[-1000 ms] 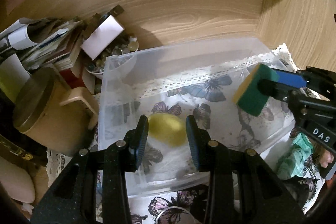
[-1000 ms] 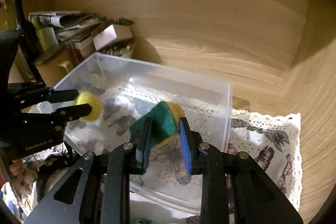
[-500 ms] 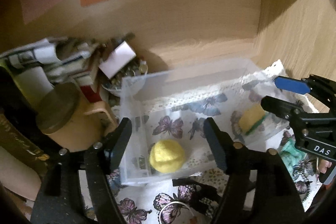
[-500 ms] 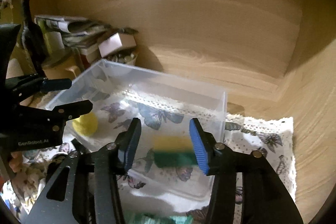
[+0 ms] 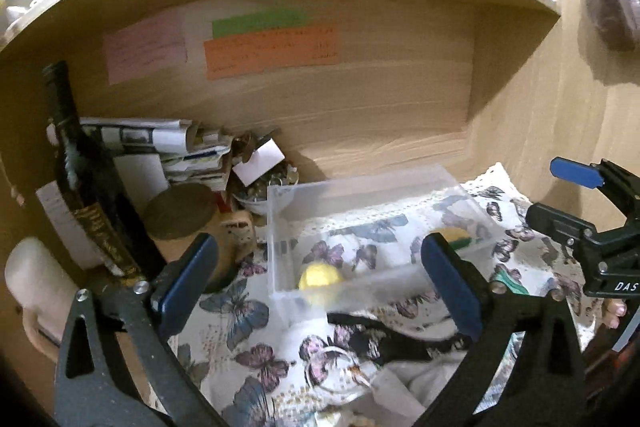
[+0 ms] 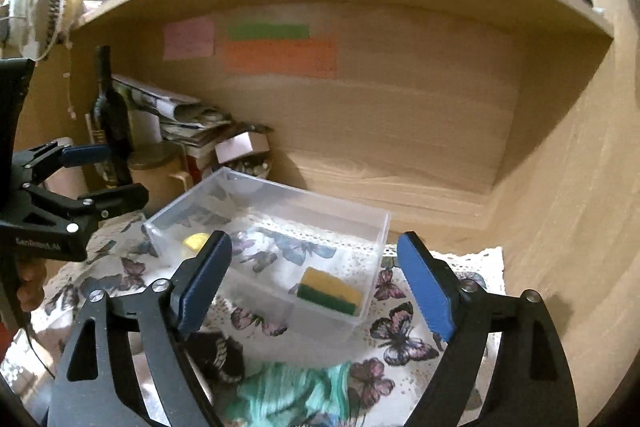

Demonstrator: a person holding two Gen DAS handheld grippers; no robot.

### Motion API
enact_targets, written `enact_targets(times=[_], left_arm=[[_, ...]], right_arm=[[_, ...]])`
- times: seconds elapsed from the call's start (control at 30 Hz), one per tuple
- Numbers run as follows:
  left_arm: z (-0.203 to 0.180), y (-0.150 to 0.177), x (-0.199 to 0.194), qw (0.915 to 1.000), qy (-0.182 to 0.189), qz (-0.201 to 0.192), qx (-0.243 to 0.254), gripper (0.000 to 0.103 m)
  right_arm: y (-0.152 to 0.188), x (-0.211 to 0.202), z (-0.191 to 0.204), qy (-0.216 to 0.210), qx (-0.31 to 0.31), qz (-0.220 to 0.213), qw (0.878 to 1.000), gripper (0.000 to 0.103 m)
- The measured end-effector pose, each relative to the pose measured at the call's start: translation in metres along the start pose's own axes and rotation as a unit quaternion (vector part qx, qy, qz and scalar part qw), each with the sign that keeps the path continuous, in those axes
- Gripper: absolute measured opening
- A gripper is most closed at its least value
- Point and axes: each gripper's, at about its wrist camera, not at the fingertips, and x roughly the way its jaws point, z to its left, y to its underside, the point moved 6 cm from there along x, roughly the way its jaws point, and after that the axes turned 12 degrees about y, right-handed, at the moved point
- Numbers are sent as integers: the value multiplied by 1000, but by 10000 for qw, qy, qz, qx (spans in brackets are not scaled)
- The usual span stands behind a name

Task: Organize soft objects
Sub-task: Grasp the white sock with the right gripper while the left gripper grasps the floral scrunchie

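A clear plastic bin (image 5: 276, 227) (image 6: 384, 239) stands on the butterfly-print cloth. A yellow ball (image 5: 320, 277) (image 6: 195, 241) lies in its left part. A yellow and green sponge (image 6: 328, 291) (image 5: 456, 237) lies in its right part. My left gripper (image 5: 320, 287) is open and empty, pulled back in front of the bin. My right gripper (image 6: 314, 285) is open and empty, also back from the bin. A teal cloth (image 6: 288, 387) (image 5: 510, 281) and a black soft item (image 5: 384, 339) (image 6: 216, 355) lie in front of the bin.
A dark bottle (image 5: 88, 195) (image 6: 112, 123), a round brown tin (image 5: 180, 211), stacked papers (image 5: 176, 151) and a bowl of small items (image 5: 268, 187) crowd the shelf's left. Wooden walls close the back and right. Coloured notes (image 5: 272, 47) hang on the back wall.
Both grippers opened, dropping the ball and the sponge into the bin, then pulled back and up away from it.
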Motion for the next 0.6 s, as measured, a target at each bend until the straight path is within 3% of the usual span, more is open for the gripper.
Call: enact_targets(times=[0.17, 0.3, 0.6], left_arm=[[-2, 23, -9, 9998, 39, 191, -42, 103], [1, 59, -7, 9985, -23, 549, -84, 103], [13, 132, -6, 9912, 111, 1207, -523, 103]], right_arm=[[12, -15, 1, -50, 20, -35, 10000, 84], [31, -21, 8, -173, 13, 92, 9998, 84], [76, -30, 49, -748, -8, 467, 9961, 83]])
